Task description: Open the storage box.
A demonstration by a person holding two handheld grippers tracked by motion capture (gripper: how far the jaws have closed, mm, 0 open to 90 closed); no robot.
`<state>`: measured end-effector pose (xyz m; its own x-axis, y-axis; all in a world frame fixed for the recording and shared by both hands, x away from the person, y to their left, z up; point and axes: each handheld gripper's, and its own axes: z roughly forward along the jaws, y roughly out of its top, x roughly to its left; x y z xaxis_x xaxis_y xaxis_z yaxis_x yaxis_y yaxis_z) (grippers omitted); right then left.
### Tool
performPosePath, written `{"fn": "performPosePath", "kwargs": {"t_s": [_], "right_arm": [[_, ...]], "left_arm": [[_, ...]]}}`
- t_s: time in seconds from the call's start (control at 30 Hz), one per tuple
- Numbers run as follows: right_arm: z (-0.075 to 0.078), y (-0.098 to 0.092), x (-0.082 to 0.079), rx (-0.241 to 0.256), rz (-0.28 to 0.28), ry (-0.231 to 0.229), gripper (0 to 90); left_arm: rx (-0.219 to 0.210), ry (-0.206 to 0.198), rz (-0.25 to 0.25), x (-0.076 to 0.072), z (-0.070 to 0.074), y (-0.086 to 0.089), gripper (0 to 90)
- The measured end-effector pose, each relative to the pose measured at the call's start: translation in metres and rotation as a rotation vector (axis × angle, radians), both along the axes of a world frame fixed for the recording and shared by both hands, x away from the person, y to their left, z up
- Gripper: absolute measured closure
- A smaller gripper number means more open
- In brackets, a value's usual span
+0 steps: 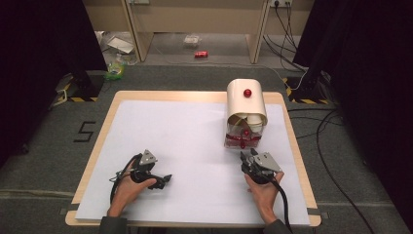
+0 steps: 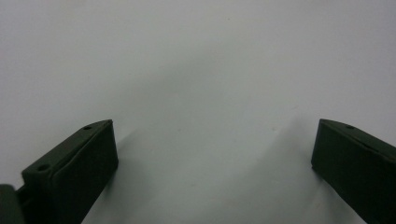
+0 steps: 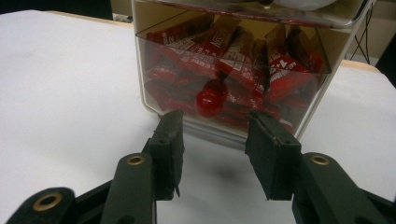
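The box (image 1: 245, 117) stands on the far right part of the table (image 1: 100, 131), on the big white sheet (image 1: 185, 146) that covers most of the top. It has a cream lid that curves over its top, with a red knob (image 1: 247, 92) on it. The front of the box (image 3: 233, 79) is see-through, and a drawer there is full of red packets (image 3: 243, 56). A round red knob (image 3: 210, 100) sticks out from the drawer front.

The right gripper (image 1: 246, 160) is just in front of the box and points at it. In the right gripper view, the right gripper (image 3: 214, 122) has its jaws partly open, one on each side of the round knob, near it but not touching it. It holds nothing.

The left gripper (image 1: 165, 179) lies low over the sheet at the near left, well apart from the box. In the left gripper view, the left gripper (image 2: 212, 135) has its jaws wide open over bare white sheet, and it holds nothing.
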<state>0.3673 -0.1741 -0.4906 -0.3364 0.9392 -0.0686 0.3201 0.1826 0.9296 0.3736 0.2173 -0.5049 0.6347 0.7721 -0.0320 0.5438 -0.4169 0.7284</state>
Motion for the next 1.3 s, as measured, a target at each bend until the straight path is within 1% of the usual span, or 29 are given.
{"fn": "performPosePath", "kwargs": {"t_s": [0.03,0.1,0.23,0.3,0.4,0.47,0.53,0.6,0.7,0.73,0.8,0.83,0.87,0.93,1.1,1.13,1.23,1.3], "right_arm": [[0.000,0.000,0.000,0.000,0.000,0.000,56.8],[0.000,0.000,0.003,0.018,-0.011,0.007,58.6],[0.000,0.003,0.004,0.014,-0.013,0.010,60.1],[0.000,0.007,0.007,0.014,-0.011,0.020,60.7],[0.000,0.012,0.009,-0.002,-0.012,0.028,61.4],[0.000,0.015,0.012,0.009,-0.014,0.037,62.8],[0.000,0.016,0.013,0.006,-0.018,0.039,62.5],[0.000,0.018,0.015,0.004,-0.027,0.049,62.6],[0.000,0.018,0.016,0.012,-0.035,0.049,63.5],[0.000,0.019,0.017,0.004,-0.046,0.054,63.6],[0.000,0.019,0.017,0.010,-0.057,0.059,63.3],[0.000,0.019,0.017,0.030,-0.071,0.062,62.8],[0.000,0.019,0.018,0.038,-0.087,0.074,63.7],[0.000,0.019,0.018,0.043,-0.093,0.076,63.9],[0.000,0.020,0.018,0.039,-0.097,0.078,63.7],[0.000,0.021,0.018,0.032,-0.098,0.076,63.3],[0.000,0.024,0.019,0.041,-0.094,0.085,63.3],[0.000,0.026,0.018,0.028,-0.099,0.079,63.2]], "left_arm": [[0.000,0.000,0.000,0.000,0.000,0.000,0.0],[0.000,0.000,0.000,0.000,0.000,0.000,0.0],[0.000,0.000,0.000,0.000,0.000,0.000,0.0],[0.001,0.000,0.000,0.000,0.000,0.000,0.0],[0.000,0.000,0.000,0.000,0.000,0.000,0.0],[0.000,-0.001,0.000,0.000,0.000,0.000,0.0],[0.001,0.000,0.000,0.000,0.000,0.000,0.0],[0.000,-0.001,0.000,0.000,0.000,0.000,0.0],[0.000,-0.001,0.000,0.000,0.000,0.000,0.0],[0.000,-0.001,0.000,0.000,0.000,0.000,0.0],[0.001,-0.002,0.000,0.000,0.000,0.000,0.0],[0.001,-0.002,0.000,0.000,0.000,0.000,0.0],[0.001,-0.001,0.000,0.000,0.000,0.000,0.0],[0.001,-0.002,0.000,0.000,0.000,0.000,0.0],[0.001,-0.002,0.000,0.000,0.000,0.000,0.0],[0.002,-0.002,0.000,0.000,0.000,0.000,0.0],[0.002,-0.002,0.000,0.000,0.000,0.000,0.0],[0.002,-0.003,0.000,0.000,0.000,0.000,0.0]]}}
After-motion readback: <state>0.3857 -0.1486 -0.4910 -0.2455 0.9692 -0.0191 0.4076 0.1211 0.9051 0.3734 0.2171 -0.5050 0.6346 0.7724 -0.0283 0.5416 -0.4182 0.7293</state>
